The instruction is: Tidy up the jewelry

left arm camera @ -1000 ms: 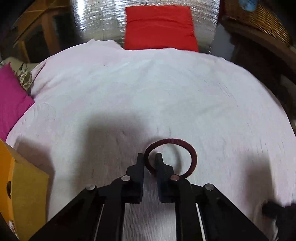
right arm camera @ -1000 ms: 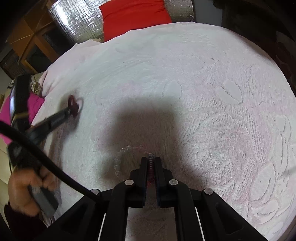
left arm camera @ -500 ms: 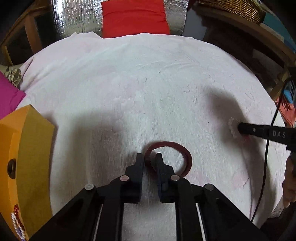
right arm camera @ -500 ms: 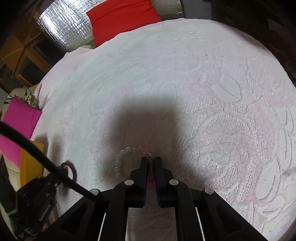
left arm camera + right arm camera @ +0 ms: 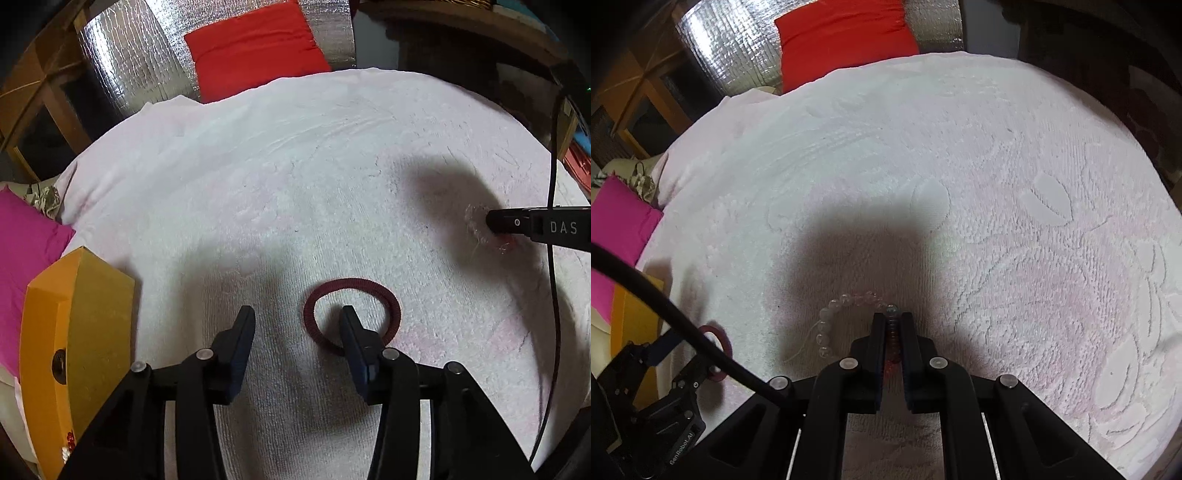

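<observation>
A dark red fabric ring (image 5: pixel 352 314) lies on the white towel (image 5: pixel 295 184). My left gripper (image 5: pixel 297 319) is open; its right finger (image 5: pixel 354 332) stands inside the ring, its left finger outside it. The ring also shows in the right wrist view (image 5: pixel 718 341). My right gripper (image 5: pixel 892 321) is shut on a bead bracelet (image 5: pixel 834 317) with clear and red beads, which rests on the towel. An orange jewelry box (image 5: pixel 74 354) stands at the left; beads hang at its lower edge.
A magenta cushion (image 5: pixel 26 251) lies left of the box. A red cushion (image 5: pixel 255 48) and silver foil sheet (image 5: pixel 122 55) stand beyond the towel. Wooden furniture flanks both sides. The right gripper's cable (image 5: pixel 552 258) hangs at the right.
My left gripper has opened and let go of the dark red ring, which now lies on the towel. The right gripper stays shut on the bracelet.
</observation>
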Action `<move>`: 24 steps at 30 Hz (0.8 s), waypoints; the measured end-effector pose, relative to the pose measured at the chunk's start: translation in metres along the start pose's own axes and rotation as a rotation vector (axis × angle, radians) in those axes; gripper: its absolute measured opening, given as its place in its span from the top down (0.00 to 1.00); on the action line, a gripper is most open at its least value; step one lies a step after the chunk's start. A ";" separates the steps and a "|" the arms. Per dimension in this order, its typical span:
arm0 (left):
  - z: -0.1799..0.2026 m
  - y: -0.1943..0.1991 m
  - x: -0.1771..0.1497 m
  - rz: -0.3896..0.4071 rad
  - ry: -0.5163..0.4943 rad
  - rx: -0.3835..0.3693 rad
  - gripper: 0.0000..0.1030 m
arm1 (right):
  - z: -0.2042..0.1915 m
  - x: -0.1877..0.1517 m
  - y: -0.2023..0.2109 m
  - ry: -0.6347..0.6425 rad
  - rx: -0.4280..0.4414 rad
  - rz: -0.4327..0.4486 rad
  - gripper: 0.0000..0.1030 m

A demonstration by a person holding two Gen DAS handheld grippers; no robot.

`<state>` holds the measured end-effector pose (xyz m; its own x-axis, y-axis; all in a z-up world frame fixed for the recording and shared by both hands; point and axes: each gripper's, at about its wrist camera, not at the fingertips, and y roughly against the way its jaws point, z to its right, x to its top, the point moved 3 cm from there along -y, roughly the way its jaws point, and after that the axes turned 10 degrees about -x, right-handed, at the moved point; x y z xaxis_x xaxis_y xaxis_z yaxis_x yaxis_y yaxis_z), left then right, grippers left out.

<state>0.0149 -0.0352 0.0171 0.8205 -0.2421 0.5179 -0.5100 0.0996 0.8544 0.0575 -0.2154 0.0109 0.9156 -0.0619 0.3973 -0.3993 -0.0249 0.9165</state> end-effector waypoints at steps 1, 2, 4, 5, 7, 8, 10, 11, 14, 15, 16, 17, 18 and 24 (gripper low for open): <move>0.000 0.000 0.000 0.002 0.002 0.003 0.53 | -0.002 0.000 -0.001 0.005 -0.007 0.005 0.90; 0.001 0.001 -0.001 0.003 0.003 0.005 0.53 | -0.003 0.000 -0.002 0.011 -0.014 0.011 0.90; 0.001 0.001 0.001 0.005 0.000 0.012 0.53 | -0.005 0.001 -0.003 0.027 -0.029 0.024 0.91; 0.002 0.001 0.001 0.006 -0.003 0.015 0.53 | -0.007 0.002 -0.003 0.037 -0.038 0.031 0.91; 0.004 0.001 0.001 0.006 -0.011 0.024 0.53 | -0.010 0.001 -0.003 0.053 -0.053 0.039 0.91; 0.004 0.001 0.000 0.006 -0.014 0.025 0.53 | -0.011 0.001 -0.003 0.058 -0.059 0.042 0.91; 0.004 0.001 0.000 0.006 -0.015 0.027 0.52 | -0.009 0.001 -0.004 0.057 -0.059 0.041 0.91; 0.004 0.000 0.000 0.006 -0.015 0.031 0.52 | -0.009 0.001 -0.005 0.054 -0.058 0.040 0.91; 0.004 -0.001 0.000 0.008 -0.024 0.051 0.46 | -0.007 0.002 -0.006 0.047 -0.054 0.039 0.90; 0.004 -0.001 -0.001 0.008 -0.026 0.054 0.45 | -0.007 0.002 -0.007 0.046 -0.055 0.040 0.90; 0.004 -0.001 -0.001 0.008 -0.026 0.055 0.45 | -0.007 0.002 -0.006 0.049 -0.056 0.043 0.90; 0.004 -0.001 -0.002 0.009 -0.026 0.057 0.44 | -0.008 0.000 -0.004 0.053 -0.060 0.046 0.90; 0.004 -0.001 -0.001 0.010 -0.027 0.062 0.42 | -0.010 0.000 -0.005 0.056 -0.062 0.048 0.90; 0.003 -0.002 -0.001 0.015 -0.032 0.079 0.37 | -0.009 -0.003 -0.006 0.063 -0.058 0.059 0.90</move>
<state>0.0141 -0.0378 0.0150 0.8045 -0.2718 0.5281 -0.5422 0.0270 0.8398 0.0574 -0.2058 0.0041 0.8926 0.0012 0.4509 -0.4506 0.0349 0.8920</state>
